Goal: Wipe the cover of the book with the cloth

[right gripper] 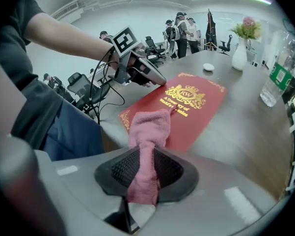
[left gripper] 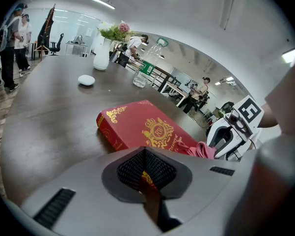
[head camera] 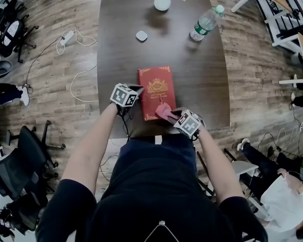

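my left gripper (head camera: 136,90) sits at the left edge of the red book (head camera: 155,92), about halfway along it. its jaws are pressed together on a thin strip of red with gold print, which i take to be the edge of the cover. my right gripper (head camera: 172,116) is at the book's near right corner, jaws pinching a pink cloth (right gripper: 147,132). the free end of the cloth spreads forward out of the jaws and lies on the cover, just short of the gold crest. the book lies flat and closed on the dark bench (head camera: 121,44), close to the edge nearest me. a vase (head camera: 162,0), a bottle (head camera: 205,23) and a small white puck (head camera: 141,36) stand well apart from it, farther up the bench.
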Demonstrator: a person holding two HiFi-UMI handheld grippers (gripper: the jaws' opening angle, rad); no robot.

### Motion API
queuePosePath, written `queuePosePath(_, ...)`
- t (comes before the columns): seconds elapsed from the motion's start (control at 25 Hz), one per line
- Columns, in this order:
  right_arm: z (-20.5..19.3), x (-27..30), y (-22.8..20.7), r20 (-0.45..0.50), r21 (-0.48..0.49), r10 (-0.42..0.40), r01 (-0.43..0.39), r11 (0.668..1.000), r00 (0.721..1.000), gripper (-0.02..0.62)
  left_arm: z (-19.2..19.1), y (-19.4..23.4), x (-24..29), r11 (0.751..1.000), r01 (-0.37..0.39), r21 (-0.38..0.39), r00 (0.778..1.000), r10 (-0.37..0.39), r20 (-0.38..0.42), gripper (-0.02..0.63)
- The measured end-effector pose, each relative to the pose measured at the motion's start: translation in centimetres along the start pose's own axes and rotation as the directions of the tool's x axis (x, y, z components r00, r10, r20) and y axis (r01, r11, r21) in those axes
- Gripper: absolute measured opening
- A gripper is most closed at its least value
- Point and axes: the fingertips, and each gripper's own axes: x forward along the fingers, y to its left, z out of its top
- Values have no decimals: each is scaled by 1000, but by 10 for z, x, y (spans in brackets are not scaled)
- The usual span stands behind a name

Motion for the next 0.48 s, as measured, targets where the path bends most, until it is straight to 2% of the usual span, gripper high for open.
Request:
queuePosePath(0.24,-13,-15,-20,10,36,-58,58,998,998,98,0,1,0,1000,-5,-2,1000,5,-3,-5)
queuePosePath(0.48,-23,-20,-32,41,137,-94,87,987,995,98,-1,1,1,1000,-8,-4,1000,8,-2,-5)
